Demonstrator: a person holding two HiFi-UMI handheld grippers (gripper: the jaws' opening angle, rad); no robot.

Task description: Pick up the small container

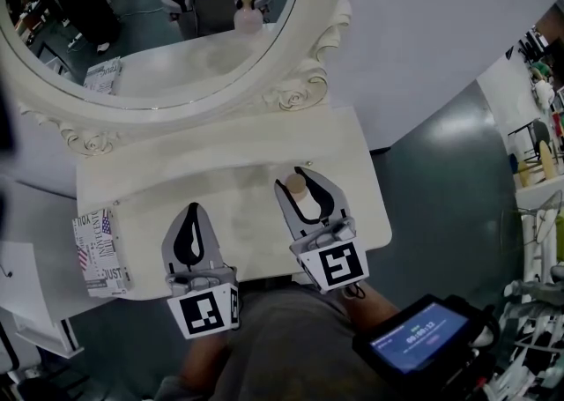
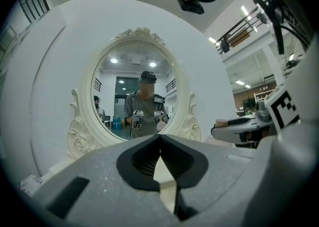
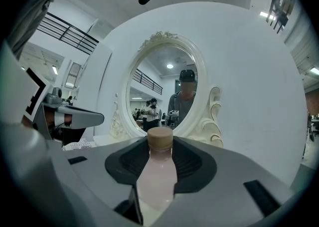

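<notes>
Lengthwise in right tool [image 1: 302, 174], small container [image 3: 157, 183] points cap [image 3: 160, 138] toward mirror [image 3: 164, 84].

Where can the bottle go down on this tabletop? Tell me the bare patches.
Bare: the tabletop strip between the mirror frame and the left gripper, and the right end beyond the right gripper holding the bottle. Crowded: the left edge, by the printed box.
</notes>
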